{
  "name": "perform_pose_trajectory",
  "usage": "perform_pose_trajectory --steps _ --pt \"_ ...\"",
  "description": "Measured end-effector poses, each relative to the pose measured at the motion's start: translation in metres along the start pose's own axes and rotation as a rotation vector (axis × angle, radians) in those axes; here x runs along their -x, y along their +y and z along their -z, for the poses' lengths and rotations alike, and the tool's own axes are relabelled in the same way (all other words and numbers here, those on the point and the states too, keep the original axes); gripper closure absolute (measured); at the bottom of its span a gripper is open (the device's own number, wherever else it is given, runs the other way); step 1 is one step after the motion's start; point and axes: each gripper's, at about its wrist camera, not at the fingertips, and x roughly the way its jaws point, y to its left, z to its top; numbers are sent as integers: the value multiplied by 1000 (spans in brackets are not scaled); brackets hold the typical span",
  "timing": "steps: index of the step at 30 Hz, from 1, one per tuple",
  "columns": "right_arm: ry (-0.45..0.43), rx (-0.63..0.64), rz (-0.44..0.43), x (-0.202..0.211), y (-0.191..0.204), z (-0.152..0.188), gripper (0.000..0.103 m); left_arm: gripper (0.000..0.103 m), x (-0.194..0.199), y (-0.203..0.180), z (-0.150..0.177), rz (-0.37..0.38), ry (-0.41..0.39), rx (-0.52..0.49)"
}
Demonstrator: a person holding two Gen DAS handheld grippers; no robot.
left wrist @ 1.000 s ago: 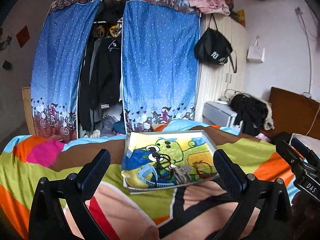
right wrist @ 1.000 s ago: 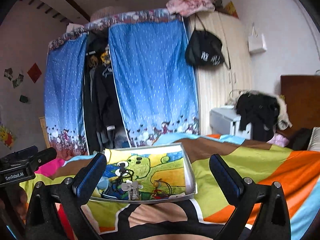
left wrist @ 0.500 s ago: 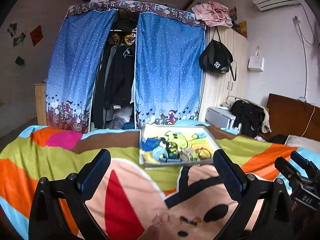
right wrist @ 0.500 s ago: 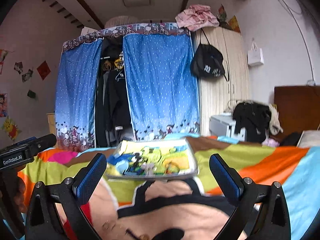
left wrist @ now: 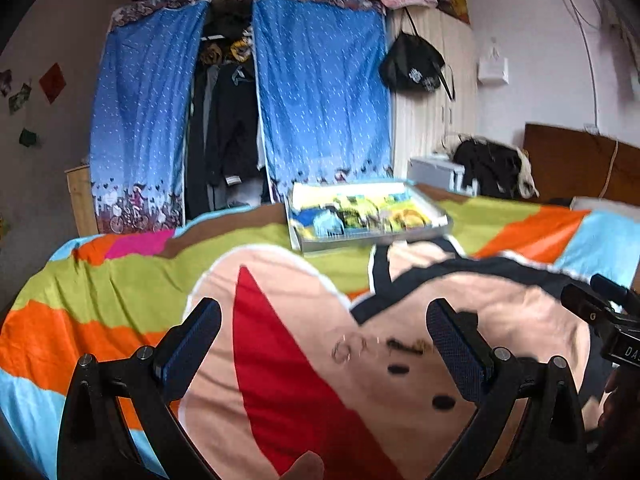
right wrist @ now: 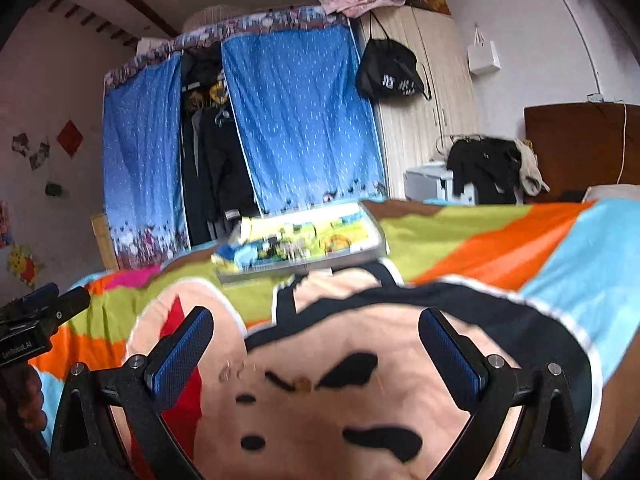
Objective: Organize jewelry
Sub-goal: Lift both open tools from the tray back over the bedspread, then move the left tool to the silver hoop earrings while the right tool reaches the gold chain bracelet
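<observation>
A shallow tray (left wrist: 372, 238) with a cartoon print holds several jewelry pieces on the far part of the bed; it also shows in the right wrist view (right wrist: 304, 270). Loose small items lie on the bedspread nearer me: a silver ring (left wrist: 341, 351) and a small gold-brown piece (left wrist: 420, 346), blurred, also seen in the right wrist view as the ring (right wrist: 228, 374) and the gold piece (right wrist: 303, 385). My left gripper (left wrist: 324, 336) is open and empty above them. My right gripper (right wrist: 316, 340) is open and empty.
The colourful bedspread (left wrist: 120, 288) covers the bed. A blue curtained wardrobe (left wrist: 320, 92) stands behind it, with a wooden wardrobe and black bag (left wrist: 414, 66) to the right. The headboard (left wrist: 580, 164) is at the right. Each gripper shows at the other view's edge.
Both grippers have pulled back from the tray and tilted down. The tray looks farther away, and the loose items on the bedspread have come into view between the fingers.
</observation>
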Motion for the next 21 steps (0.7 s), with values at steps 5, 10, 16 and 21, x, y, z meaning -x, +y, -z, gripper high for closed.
perform_pose_trajectory --steps 5,10,16,21 --pt "86 -6 -9 0 5 26 0 2 -7 0 28 13 65 -33" --pt "158 -14 13 -11 7 43 0 2 -23 -1 54 16 147 -40" --pt "251 -44 21 -31 8 61 0 2 -41 1 68 -9 195 -35" --pt "306 -58 28 -42 8 72 0 2 -47 9 71 -11 210 -5"
